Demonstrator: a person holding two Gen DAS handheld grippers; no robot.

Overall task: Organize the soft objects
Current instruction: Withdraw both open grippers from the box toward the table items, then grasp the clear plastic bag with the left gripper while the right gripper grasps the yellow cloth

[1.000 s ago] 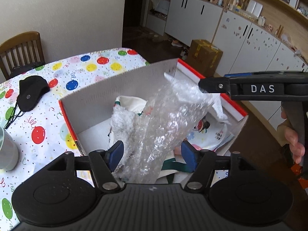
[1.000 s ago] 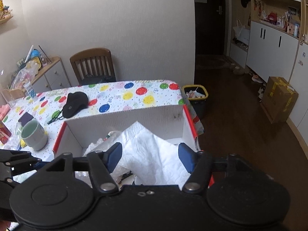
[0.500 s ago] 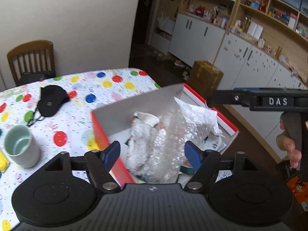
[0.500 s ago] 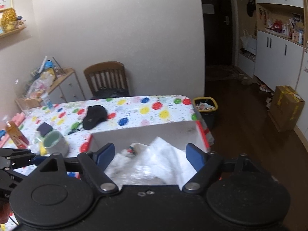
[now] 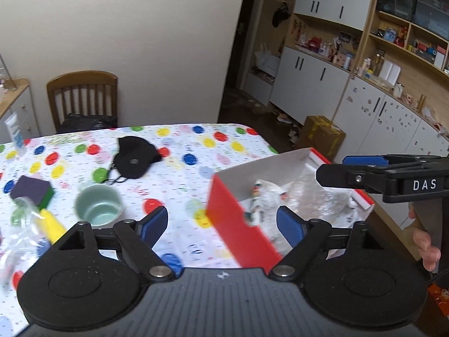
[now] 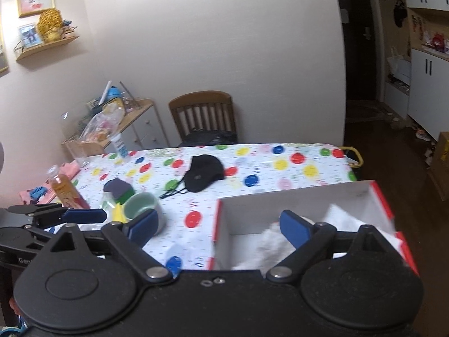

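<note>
My surface (image 5: 179,151) wears white cloth with multicoloured dots; the box (image 5: 238,224) is red outside, white within; black mask (image 5: 134,158), pale green cup (image 5: 98,209).

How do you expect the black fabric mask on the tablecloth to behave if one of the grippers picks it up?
The black mask lies crumpled and flat on the tablecloth, so it will probably droop limply from any pinch. Its thin loops trail loose and may dangle or snag. It looks light, so pushing would likely slide or bunch it rather than roll it.

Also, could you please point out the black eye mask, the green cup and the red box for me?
black eye mask (image 5: 135,160): left wrist view, middle of its fabric.
green cup (image 5: 98,208): left wrist view, inside of the bowl.
red box (image 5: 238,230): left wrist view, red outer side wall.
</note>
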